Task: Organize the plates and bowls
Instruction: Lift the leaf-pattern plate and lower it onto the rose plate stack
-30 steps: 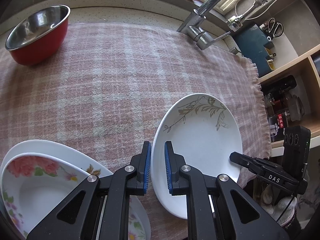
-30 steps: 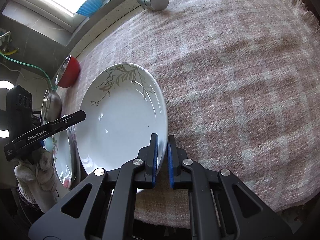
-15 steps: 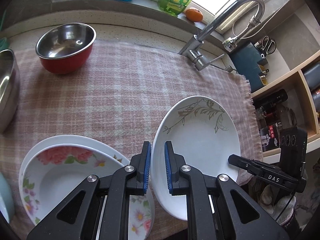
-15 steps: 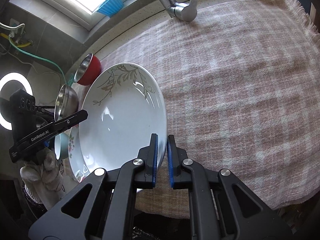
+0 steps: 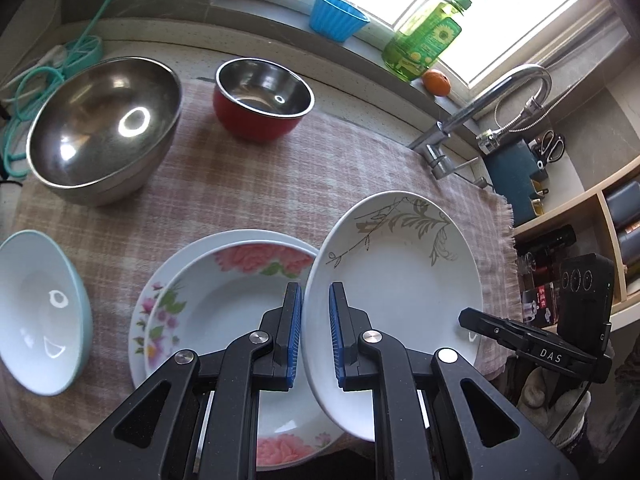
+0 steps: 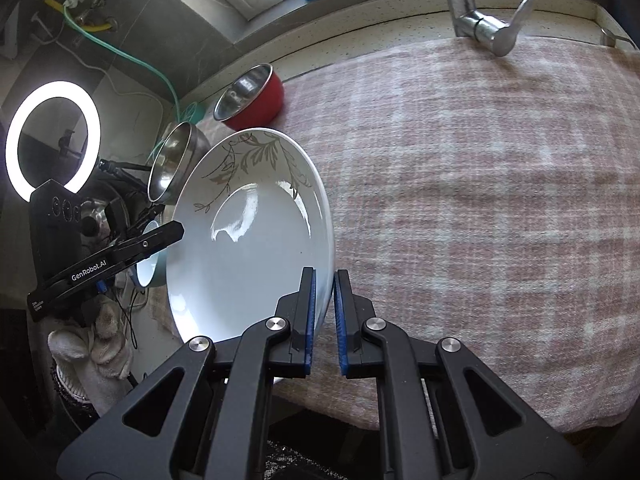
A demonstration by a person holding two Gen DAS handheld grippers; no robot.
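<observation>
A white plate with a grey leaf pattern [image 5: 400,280] hangs above the checked cloth, held by both grippers at opposite rims. My left gripper [image 5: 316,300] is shut on its left rim, and my right gripper [image 6: 324,284] is shut on the right rim of the same leaf plate [image 6: 248,240]. Just to its left, two pink-flowered plates [image 5: 224,304] lie stacked on the cloth. A light blue bowl [image 5: 40,312] sits at the left edge. A large steel bowl [image 5: 100,132] and a red bowl with a steel inside [image 5: 262,100] stand further back.
The pink checked cloth [image 6: 480,200] covers the counter, with a wide bare stretch on its right half. A tap [image 5: 480,112] rises at the back right. A blue cup [image 5: 338,20], a green soap bottle [image 5: 424,40] and an orange [image 5: 436,82] stand on the windowsill. A ring light [image 6: 52,140] glows at the left.
Both grippers have lifted the leaf plate and carried it left, up to the flowered stack. The steel bowl and the blue bowl have come into the left wrist view.
</observation>
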